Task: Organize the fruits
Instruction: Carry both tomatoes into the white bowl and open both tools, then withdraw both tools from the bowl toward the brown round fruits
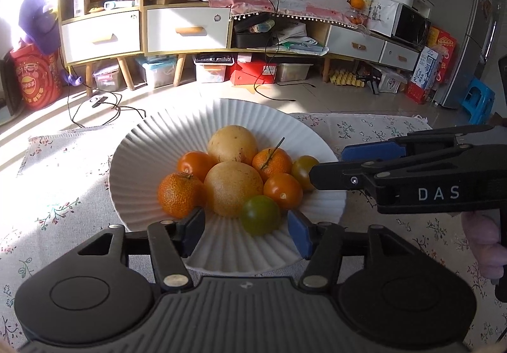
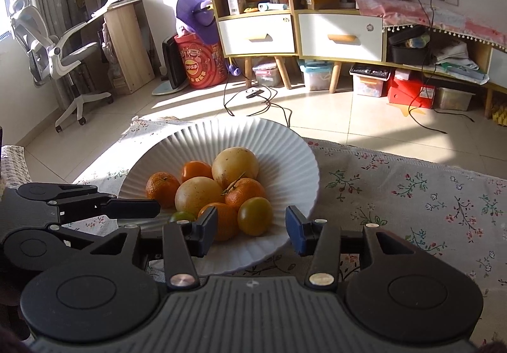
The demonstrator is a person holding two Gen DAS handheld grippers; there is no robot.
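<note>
**Mara:** On the table (image 2: pixel 412 194), under its flowered cloth, stands the wide white fluted plate (image 1: pixel 152 144), and every fruit I can find is already heaped in its hollow. Nothing lies loose on the cloth in either view. I'd judge the sorting near its end, or at a pause between picks.

**Tom:** And the tools?

**Mara:** The left hand-held gripper (image 1: pixel 245 232) hangs low over the plate's near rim, blue pads well apart and empty, the small green tomato (image 1: pixel 260 215) just ahead between them. The right hand-held gripper (image 2: pixel 252 231) is likewise spread and holds nothing; it reaches in from the other side, with the yellow-green tomato (image 2: pixel 255 215) just beyond its pads.

**Tom:** So the next move?

**Mara:** If anything is to be shifted, one tool must drop around a single fruit without nudging the heap. They touch one another, so a bump could roll them.

**Tom:** Fruits, big to small?

**Mara:** Two pale yellow round fruits (image 1: pixel 233 193), smooth and speckled, sit in the middle. Around them are pebbly orange mandarins (image 1: pixel 179 194), one with a dry stem sticking up. Then come glossy orange tomatoes (image 1: pixel 283 191), and the greenish ones at the near edge.
</note>
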